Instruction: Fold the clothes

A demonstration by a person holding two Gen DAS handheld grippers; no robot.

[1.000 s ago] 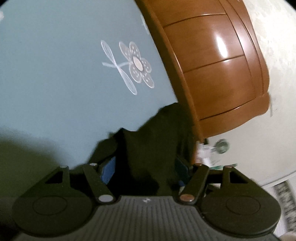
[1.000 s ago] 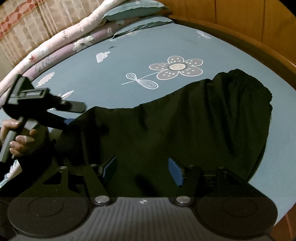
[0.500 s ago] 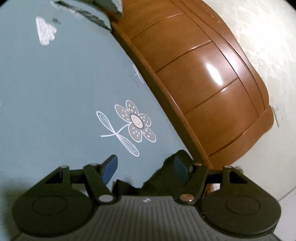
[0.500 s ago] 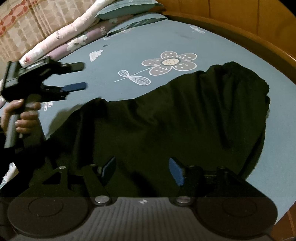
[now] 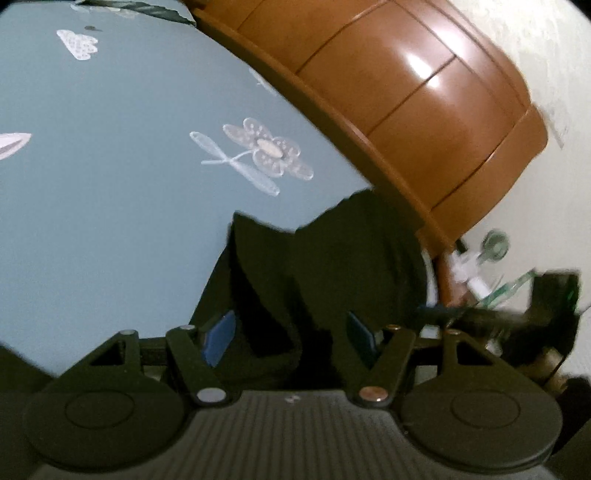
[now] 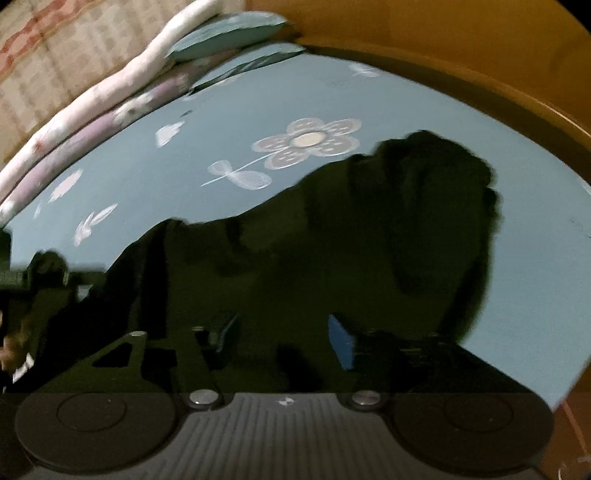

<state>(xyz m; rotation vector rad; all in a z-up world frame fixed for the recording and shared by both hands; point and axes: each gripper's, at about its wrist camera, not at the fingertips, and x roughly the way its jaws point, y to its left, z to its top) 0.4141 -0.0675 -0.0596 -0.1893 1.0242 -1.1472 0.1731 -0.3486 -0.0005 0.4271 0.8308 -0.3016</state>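
Left gripper (image 5: 291, 334): jaws apart, no grasp; black garment (image 6: 332, 251) directly ahead between its fingers.
Right gripper (image 6: 284, 332): jaws just closing, garment between them, grip unconfirmed.
Garment: spread on blue bedsheet (image 6: 221, 147).

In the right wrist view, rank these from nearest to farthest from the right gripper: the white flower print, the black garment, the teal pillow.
From the right gripper:
1. Black garment, right under its fingers, spread across the sheet.
2. White flower print, just beyond the garment's far edge.
3. Teal pillow, at the far end by the rolled quilts.
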